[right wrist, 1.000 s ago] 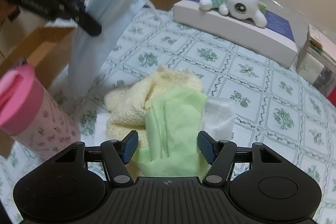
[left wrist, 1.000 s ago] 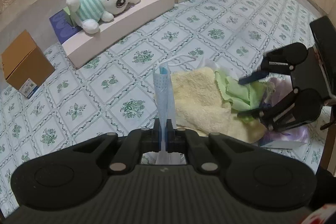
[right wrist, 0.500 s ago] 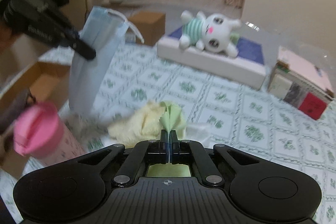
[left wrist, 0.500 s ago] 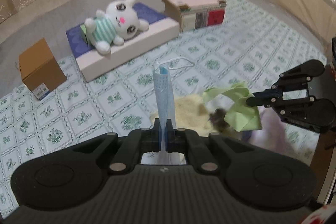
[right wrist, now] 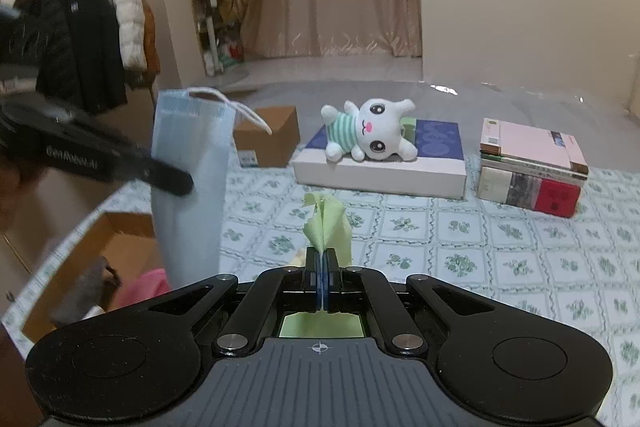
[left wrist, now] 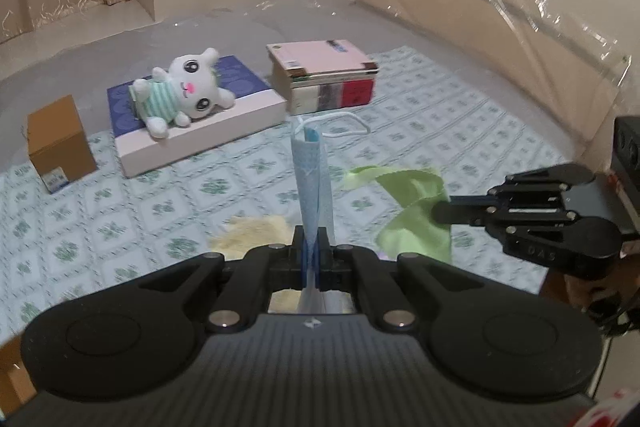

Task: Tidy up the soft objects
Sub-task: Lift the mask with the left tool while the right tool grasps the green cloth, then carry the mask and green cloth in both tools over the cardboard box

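Both my grippers clamp cloth above the yellow towel (left wrist: 256,231): left gripper (left wrist: 311,247) pinches a blue face mask (left wrist: 310,179), right gripper (right wrist: 321,267) a green cloth (right wrist: 329,223).

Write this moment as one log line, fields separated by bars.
left gripper: shut on face mask | right gripper: shut on green cloth | both lifted

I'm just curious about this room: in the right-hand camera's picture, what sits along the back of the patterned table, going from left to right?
Brown cardboard box → plush bunny lying on a flat white-and-blue box → stack of books.
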Demonstrator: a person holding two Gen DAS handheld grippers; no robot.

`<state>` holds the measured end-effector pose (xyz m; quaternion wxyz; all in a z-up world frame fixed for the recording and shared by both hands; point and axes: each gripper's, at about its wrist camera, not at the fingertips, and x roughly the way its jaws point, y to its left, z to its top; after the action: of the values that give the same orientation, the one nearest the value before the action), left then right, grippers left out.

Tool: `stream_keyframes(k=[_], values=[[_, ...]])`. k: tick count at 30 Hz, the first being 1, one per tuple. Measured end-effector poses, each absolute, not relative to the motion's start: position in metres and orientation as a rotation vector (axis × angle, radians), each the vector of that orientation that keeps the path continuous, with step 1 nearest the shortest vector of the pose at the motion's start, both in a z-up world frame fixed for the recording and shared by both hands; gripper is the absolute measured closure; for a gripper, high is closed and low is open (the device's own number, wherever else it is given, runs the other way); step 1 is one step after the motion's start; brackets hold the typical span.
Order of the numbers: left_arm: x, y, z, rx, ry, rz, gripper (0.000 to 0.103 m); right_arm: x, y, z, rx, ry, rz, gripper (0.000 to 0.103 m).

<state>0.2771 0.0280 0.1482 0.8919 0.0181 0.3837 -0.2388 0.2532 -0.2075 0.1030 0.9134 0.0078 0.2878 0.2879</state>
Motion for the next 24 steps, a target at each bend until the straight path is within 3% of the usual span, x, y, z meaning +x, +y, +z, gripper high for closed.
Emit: stream_keyframes(k=[24], values=[[0.088, 0.032, 0.081, -0.130, 0.754, -0.430, 0.100, 0.096, -0.210, 0.059, 0.177, 0.596, 0.614, 0.102]])
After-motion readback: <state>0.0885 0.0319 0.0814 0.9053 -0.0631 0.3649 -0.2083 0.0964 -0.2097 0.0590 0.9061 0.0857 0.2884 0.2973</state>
